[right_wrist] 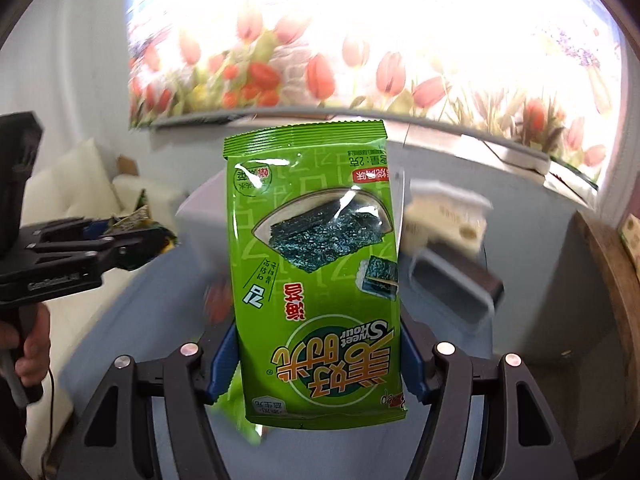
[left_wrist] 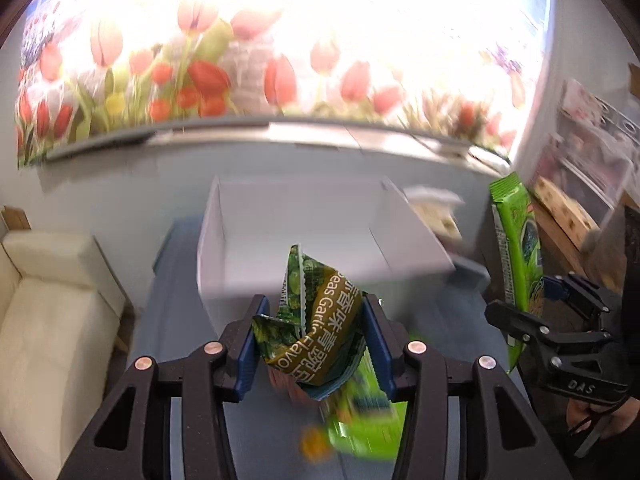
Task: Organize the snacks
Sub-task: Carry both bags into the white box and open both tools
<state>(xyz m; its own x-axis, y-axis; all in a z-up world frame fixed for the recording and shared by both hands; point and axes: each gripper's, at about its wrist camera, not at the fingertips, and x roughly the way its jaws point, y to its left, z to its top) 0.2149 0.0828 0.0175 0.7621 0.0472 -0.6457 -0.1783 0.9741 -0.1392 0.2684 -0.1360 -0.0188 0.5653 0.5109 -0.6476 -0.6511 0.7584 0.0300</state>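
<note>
My left gripper (left_wrist: 312,340) is shut on a crumpled dark green pea snack packet (left_wrist: 320,320), held in the air above a blue table (left_wrist: 168,312). Behind it stands a white open box (left_wrist: 304,232). A blurred bright green packet (left_wrist: 360,420) lies on the table below the jaws. My right gripper (right_wrist: 318,356) is shut on a bright green seaweed packet (right_wrist: 312,264), which stands upright with its print upside down. That seaweed packet (left_wrist: 518,248) and the right gripper (left_wrist: 532,320) also show at the right edge of the left wrist view. The left gripper (right_wrist: 132,240) with its pea packet (right_wrist: 138,216) shows at the left of the right wrist view.
A cream sofa (left_wrist: 52,320) sits left of the table. A tulip-print blind (left_wrist: 240,60) covers the window above a grey sill. A dark tray (right_wrist: 460,280) and a pale box (right_wrist: 448,216) lie at the table's far right. Wooden shelving (left_wrist: 568,216) stands at the right. A person's hand (right_wrist: 28,352) holds the left handle.
</note>
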